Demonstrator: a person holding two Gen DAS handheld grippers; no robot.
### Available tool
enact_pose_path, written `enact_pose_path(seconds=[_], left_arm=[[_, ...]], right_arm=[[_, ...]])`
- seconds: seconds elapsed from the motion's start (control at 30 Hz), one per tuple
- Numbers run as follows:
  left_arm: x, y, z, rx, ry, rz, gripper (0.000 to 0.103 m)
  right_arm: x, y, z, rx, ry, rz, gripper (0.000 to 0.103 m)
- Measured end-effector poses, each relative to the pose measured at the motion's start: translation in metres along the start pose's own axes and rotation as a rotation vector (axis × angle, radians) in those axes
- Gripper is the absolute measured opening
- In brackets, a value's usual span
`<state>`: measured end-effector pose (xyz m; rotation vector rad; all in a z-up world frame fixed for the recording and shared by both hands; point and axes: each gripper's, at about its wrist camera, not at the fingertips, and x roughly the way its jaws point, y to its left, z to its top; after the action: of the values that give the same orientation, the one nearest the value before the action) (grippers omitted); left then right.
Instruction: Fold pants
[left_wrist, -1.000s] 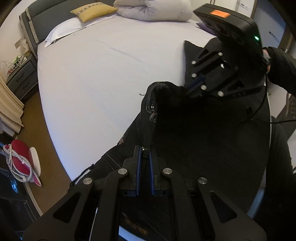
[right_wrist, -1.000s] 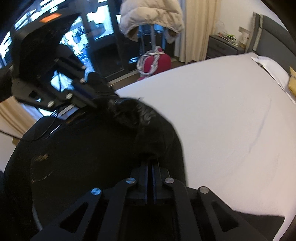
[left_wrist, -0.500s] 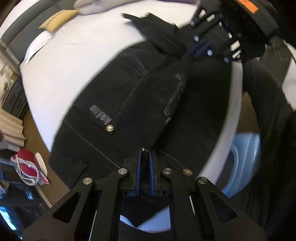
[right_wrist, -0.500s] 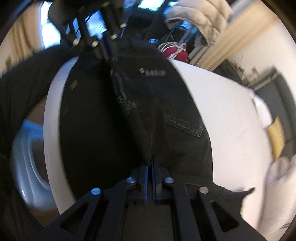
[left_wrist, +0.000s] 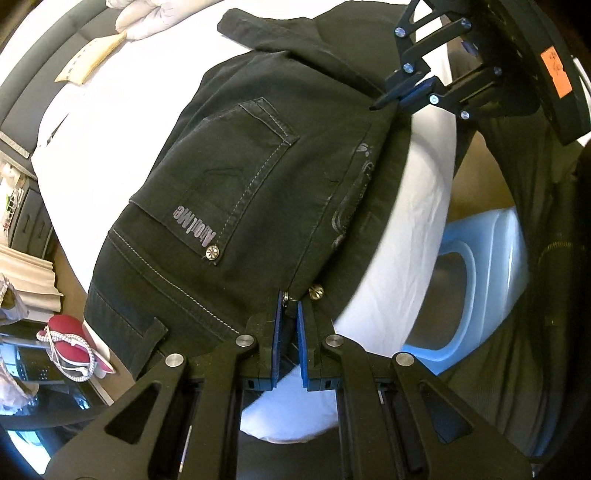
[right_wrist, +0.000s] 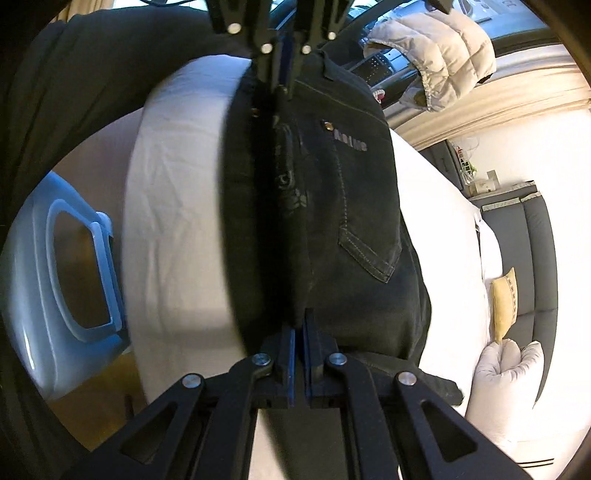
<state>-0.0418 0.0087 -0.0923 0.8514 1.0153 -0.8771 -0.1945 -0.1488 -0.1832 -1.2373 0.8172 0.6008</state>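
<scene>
- Pants (left_wrist: 258, 177) lie on the white bed (left_wrist: 122, 92), near its edge, seat side up; 1 back pocket (left_wrist: 236, 192) with a printed logo shows.
- My left gripper (left_wrist: 290, 314) is pinched nearly closed on the waistband end of the folded edge, beside a metal button (left_wrist: 316, 291).
- My right gripper (right_wrist: 299, 332) is closed tight on the same edge further down, at the seat.
- I judge the 2 grips stretch that edge taut so the halves stay stacked and the crease runs straight.
- The legs trail toward the far pillows (left_wrist: 147, 18); I cannot tell how they lie.
- A blue laundry basket (left_wrist: 476, 280) stands on the floor beside the bed.
- Next, I think: set the edge down flat, then release.
</scene>
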Motion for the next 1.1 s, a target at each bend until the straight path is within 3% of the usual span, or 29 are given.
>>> enact_pose_path(seconds=[0.17, 0.33, 0.67, 0.73, 0.87, 1.0, 1.1], left_arm=[[0.004, -0.008, -0.007, 0.020, -0.001, 0.029, 0.007], [0.004, -0.006, -0.010, -0.050, -0.033, 0.003, 0.007], [0.006, -0.009, -0.015, -0.074, -0.048, 0.025, 0.011], [0.000, -0.004, -0.016, -0.109, -0.040, 0.001, 0.016], [-0.029, 0.016, -0.025, -0.179, -0.011, -0.031, 0.017], [-0.071, 0.039, -0.011, -0.276, -0.140, -0.061, 0.017], [-0.065, 0.044, 0.020, -0.332, -0.233, -0.112, 0.017]], right_arm=[[0.007, -0.003, 0.001, 0.004, 0.016, -0.019, 0.005], [-0.001, 0.010, 0.000, 0.011, 0.026, -0.033, 0.005], [0.010, 0.025, 0.000, 0.012, 0.056, -0.038, 0.008], [0.011, 0.026, 0.001, 0.029, 0.057, -0.035, 0.008], [0.010, 0.020, 0.001, 0.080, 0.045, -0.018, 0.008], [0.014, 0.022, 0.004, 0.090, 0.051, -0.033, 0.008], [0.014, 0.020, 0.006, 0.121, 0.051, -0.033, 0.008]])
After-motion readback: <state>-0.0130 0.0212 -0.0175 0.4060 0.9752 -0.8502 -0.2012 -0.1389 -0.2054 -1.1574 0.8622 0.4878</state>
